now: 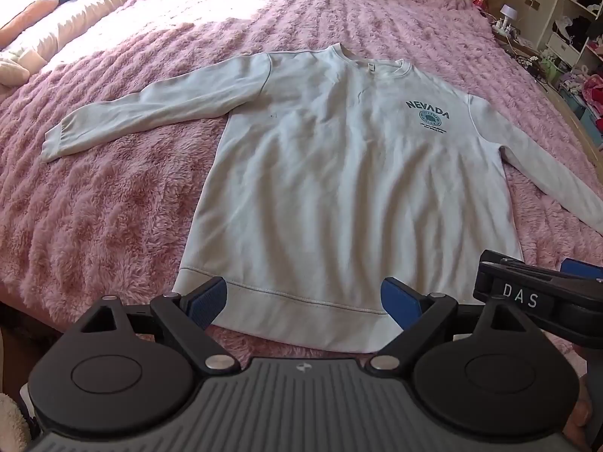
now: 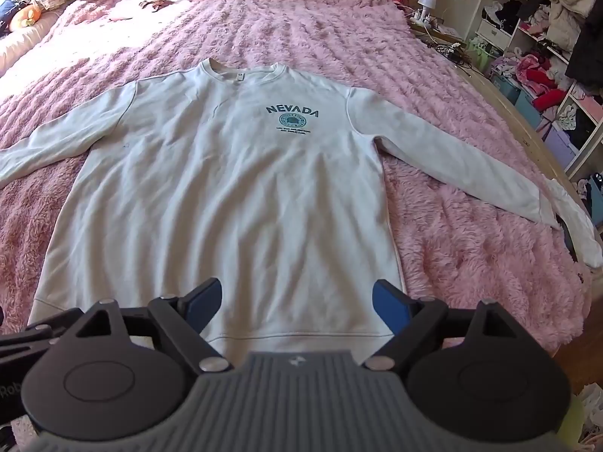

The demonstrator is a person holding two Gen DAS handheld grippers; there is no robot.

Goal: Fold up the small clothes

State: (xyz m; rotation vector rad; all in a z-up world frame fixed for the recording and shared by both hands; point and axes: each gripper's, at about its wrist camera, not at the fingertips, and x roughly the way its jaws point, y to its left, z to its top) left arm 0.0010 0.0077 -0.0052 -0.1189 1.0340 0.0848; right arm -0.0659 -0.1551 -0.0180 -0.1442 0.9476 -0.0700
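Left claw (image 1: 303,299), right claw (image 2: 296,301): jaws apart, empty, above sweatshirt (image 2: 233,188) hem. Risk: pinching fluffy blanket (image 2: 471,248) along with hem; sleeves dragging crooked.

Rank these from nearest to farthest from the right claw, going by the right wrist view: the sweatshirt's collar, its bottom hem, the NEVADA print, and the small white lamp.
1. Bottom hem, right under the open right claw.
2. NEVADA print, up on the chest, slightly right of centre.
3. Collar, at the sweatshirt's far end.
4. Small white lamp, beyond the bed's far right corner.
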